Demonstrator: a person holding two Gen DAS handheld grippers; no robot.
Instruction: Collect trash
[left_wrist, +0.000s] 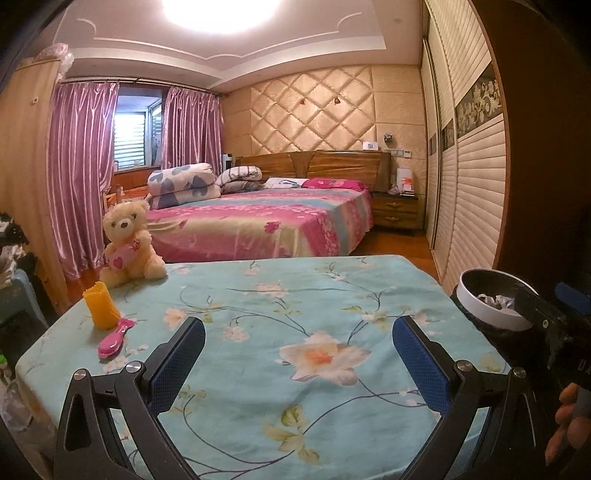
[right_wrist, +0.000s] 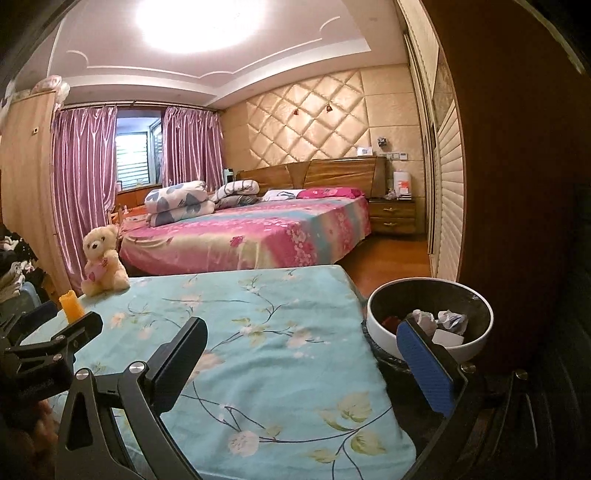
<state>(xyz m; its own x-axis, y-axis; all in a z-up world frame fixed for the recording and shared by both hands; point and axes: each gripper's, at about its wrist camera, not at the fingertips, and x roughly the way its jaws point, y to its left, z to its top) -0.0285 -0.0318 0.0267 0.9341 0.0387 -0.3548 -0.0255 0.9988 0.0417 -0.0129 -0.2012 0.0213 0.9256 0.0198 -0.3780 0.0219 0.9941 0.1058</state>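
Note:
A white-rimmed trash bin (right_wrist: 430, 321) stands by the right edge of the table with the floral cloth (right_wrist: 266, 332). Crumpled paper (right_wrist: 450, 319) lies inside it. The bin also shows in the left wrist view (left_wrist: 491, 299). My right gripper (right_wrist: 301, 352) is open and empty, its right finger just in front of the bin. My left gripper (left_wrist: 297, 356) is open and empty above the cloth (left_wrist: 295, 314). The right gripper's body shows at the right of the left wrist view (left_wrist: 554, 328).
A teddy bear (left_wrist: 127, 243), an orange holder (left_wrist: 100, 304) and a pink brush (left_wrist: 115, 338) sit at the table's far left. A bed (left_wrist: 258, 218) lies beyond. A sliding wardrobe (left_wrist: 465, 177) stands on the right.

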